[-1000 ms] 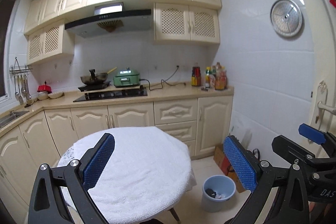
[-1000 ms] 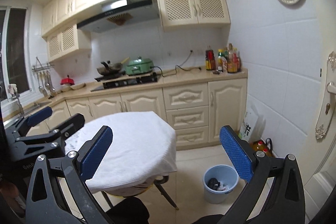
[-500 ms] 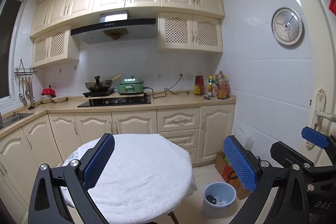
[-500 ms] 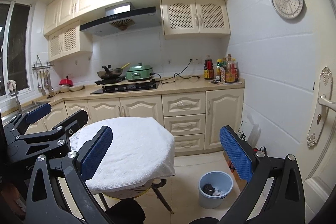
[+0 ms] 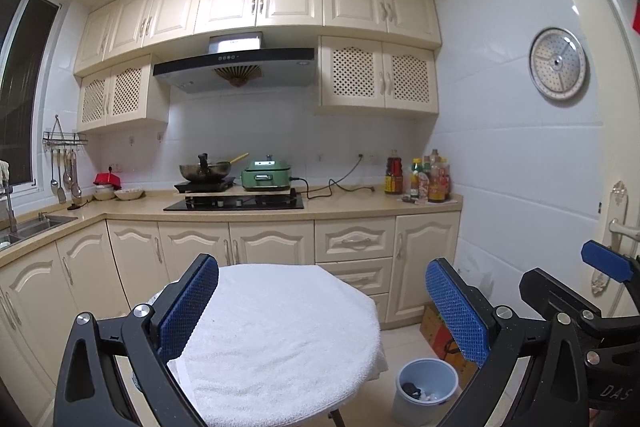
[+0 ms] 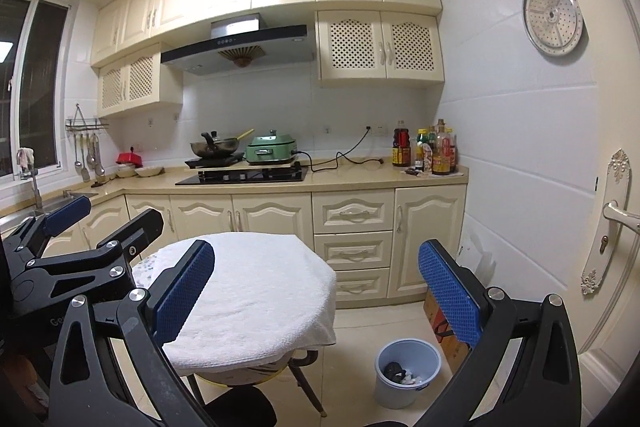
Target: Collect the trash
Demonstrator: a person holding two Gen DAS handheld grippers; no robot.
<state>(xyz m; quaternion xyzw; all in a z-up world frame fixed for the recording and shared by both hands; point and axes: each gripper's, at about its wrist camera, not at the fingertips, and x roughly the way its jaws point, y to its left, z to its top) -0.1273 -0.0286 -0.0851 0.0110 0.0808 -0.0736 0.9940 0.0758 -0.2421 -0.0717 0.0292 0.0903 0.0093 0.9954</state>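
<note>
A light blue trash bin point(image 5: 426, 389) stands on the floor right of a round table; dark and white scraps lie inside. It also shows in the right wrist view point(image 6: 406, 371). The table point(image 5: 280, 343) is covered by a white towel and bears no objects; it also shows in the right wrist view point(image 6: 256, 291). My left gripper point(image 5: 322, 311) is open and empty, held above the table's near side. My right gripper point(image 6: 316, 291) is open and empty, to the right of the left one. Each gripper shows in the other's view: the right one point(image 5: 600, 275), the left one point(image 6: 80, 223).
Cream kitchen cabinets point(image 6: 352, 247) and a counter with a hob, a wok point(image 5: 204, 171) and a green cooker point(image 5: 266, 175) line the far wall. Bottles point(image 5: 424, 175) stand at the counter's right end. A cardboard box point(image 5: 438, 327) sits by the wall. A door point(image 6: 612, 219) is at the right.
Both cameras have tilted upward and drawn back a little, so the table and bin sit lower in view. Both grippers stay open and empty.
</note>
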